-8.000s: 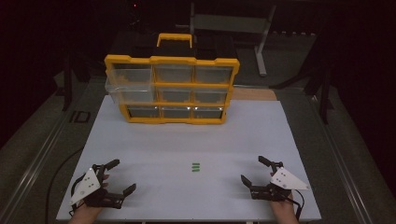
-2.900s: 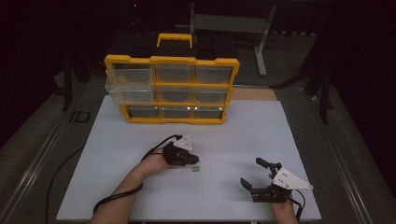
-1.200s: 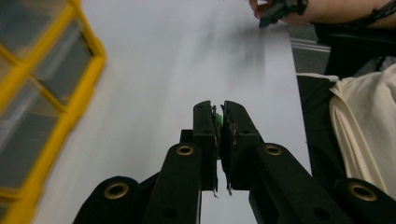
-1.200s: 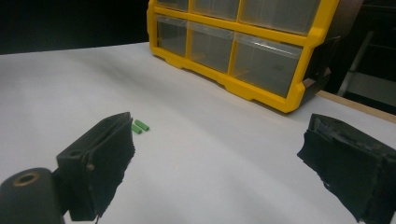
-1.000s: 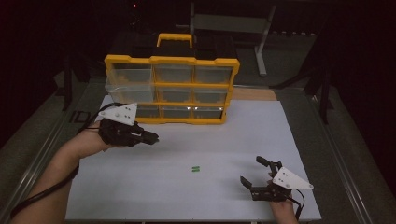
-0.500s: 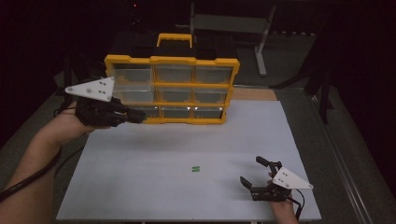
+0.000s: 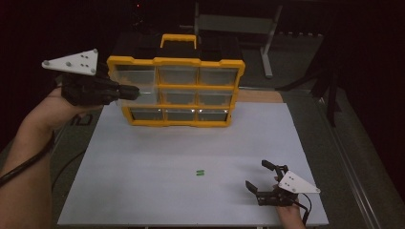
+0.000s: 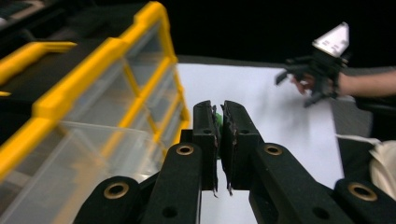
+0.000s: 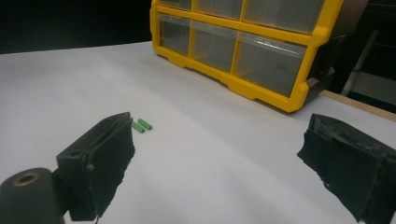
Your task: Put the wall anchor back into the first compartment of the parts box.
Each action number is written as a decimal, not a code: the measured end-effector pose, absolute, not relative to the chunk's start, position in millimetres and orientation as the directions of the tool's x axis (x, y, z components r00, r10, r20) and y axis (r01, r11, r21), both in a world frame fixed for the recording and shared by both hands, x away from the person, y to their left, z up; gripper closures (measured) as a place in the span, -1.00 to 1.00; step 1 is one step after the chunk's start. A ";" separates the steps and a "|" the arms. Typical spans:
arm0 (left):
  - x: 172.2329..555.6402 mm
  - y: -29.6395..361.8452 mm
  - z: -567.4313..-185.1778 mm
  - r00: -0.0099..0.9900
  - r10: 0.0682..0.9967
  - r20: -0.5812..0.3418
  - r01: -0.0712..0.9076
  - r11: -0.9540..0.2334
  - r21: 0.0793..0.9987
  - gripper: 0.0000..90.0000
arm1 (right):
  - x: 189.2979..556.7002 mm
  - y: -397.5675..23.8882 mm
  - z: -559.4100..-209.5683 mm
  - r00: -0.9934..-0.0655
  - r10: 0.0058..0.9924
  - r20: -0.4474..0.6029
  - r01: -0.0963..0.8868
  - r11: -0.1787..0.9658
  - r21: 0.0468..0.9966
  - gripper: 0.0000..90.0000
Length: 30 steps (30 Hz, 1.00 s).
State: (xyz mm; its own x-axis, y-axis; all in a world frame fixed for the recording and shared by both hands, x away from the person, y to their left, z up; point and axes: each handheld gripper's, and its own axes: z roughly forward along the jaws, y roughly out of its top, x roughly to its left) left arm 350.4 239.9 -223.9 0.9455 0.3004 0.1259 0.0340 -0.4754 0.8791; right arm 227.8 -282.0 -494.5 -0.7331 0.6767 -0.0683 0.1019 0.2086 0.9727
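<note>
Organizer (image 7: 176, 90) fronts left tongs (image 8: 218, 122) pinching green piece (image 8: 216, 118); right tongs (image 9: 215, 163) spread near two pieces (image 9: 141, 125).

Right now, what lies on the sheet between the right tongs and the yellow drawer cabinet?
Two small green pieces on otherwise bare white sheet, seen in the right gripper view, between the right tongs and the drawer cabinet.

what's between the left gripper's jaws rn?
A small green piece sits pinched between the shut left gripper, held near the yellow drawer organizer. Only its tip shows; the jaws cover the rest.
</note>
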 end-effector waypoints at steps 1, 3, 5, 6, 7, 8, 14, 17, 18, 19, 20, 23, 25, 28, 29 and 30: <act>353.2 242.0 -224.0 0.940 0.315 0.131 0.035 -0.472 0.881 0.86 | 228.1 -282.2 -494.8 -0.735 0.674 -0.071 0.101 0.213 0.972 -0.81; 357.4 244.8 -224.0 0.934 0.335 0.123 0.049 -0.462 0.885 0.86 | 228.3 -281.8 -495.1 -0.739 0.670 -0.075 0.099 0.218 0.971 -0.81; 363.1 248.6 -223.5 0.926 0.360 0.117 0.062 -0.450 0.891 0.86 | 228.2 -281.3 -495.0 -0.738 0.670 -0.075 0.098 0.218 0.971 -0.81; 365.1 249.9 -223.1 0.917 0.379 0.125 0.063 -0.445 0.893 0.86 | 228.0 -281.0 -494.9 -0.738 0.671 -0.072 0.100 0.214 0.972 -0.81; 367.3 251.3 -222.9 0.913 0.392 0.117 0.069 -0.431 0.900 0.86 | 228.1 -281.2 -495.1 -0.738 0.671 -0.072 0.101 0.215 0.971 -0.81; 368.9 252.2 -222.8 0.904 0.409 0.126 0.068 -0.427 0.902 0.86 | 228.1 -281.2 -495.1 -0.738 0.671 -0.072 0.101 0.215 0.971 -0.81; 382.6 255.3 -227.0 0.876 0.477 0.077 0.135 -0.394 0.909 0.86 | 228.3 -281.5 -495.7 -0.740 0.668 -0.071 0.102 0.216 0.971 -0.81; 386.3 254.7 -229.4 0.864 0.499 0.067 0.163 -0.403 0.900 0.86 | 228.6 -281.6 -496.0 -0.740 0.669 -0.066 0.105 0.213 0.971 -0.81; 389.5 254.5 -232.2 0.857 0.512 0.053 0.185 -0.403 0.896 0.86 | 228.9 -281.5 -496.2 -0.740 0.669 -0.067 0.105 0.214 0.971 -0.81; 391.1 254.0 -233.8 0.852 0.520 0.053 0.194 -0.408 0.892 0.85 | 229.0 -281.2 -496.4 -0.741 0.668 -0.064 0.108 0.213 0.971 -0.81; 393.0 253.8 -235.6 0.849 0.527 0.046 0.208 -0.412 0.887 0.85 | 228.9 -280.9 -496.4 -0.741 0.668 -0.065 0.108 0.214 0.971 -0.81; 395.8 252.9 -239.2 0.840 0.540 0.049 0.222 -0.424 0.878 0.84 | 228.8 -281.0 -496.3 -0.742 0.667 -0.063 0.108 0.212 0.971 -0.81; 400.5 251.7 -244.5 0.824 0.565 0.048 0.246 -0.432 0.868 0.84 | 228.9 -281.9 -496.5 -0.743 0.666 -0.066 0.109 0.217 0.970 -0.81; 403.8 250.4 -246.8 0.816 0.576 0.046 0.263 -0.441 0.858 0.84 | 229.1 -281.9 -496.7 -0.743 0.666 -0.066 0.110 0.218 0.970 -0.81; 404.6 249.8 -247.4 0.815 0.578 0.045 0.269 -0.446 0.854 0.84 | 229.2 -281.9 -496.8 -0.743 0.666 -0.066 0.110 0.219 0.970 -0.81; 405.6 249.7 -247.7 0.808 0.588 0.046 0.275 -0.445 0.852 0.84 | 229.2 -282.0 -496.8 -0.743 0.666 -0.065 0.110 0.218 0.970 -0.81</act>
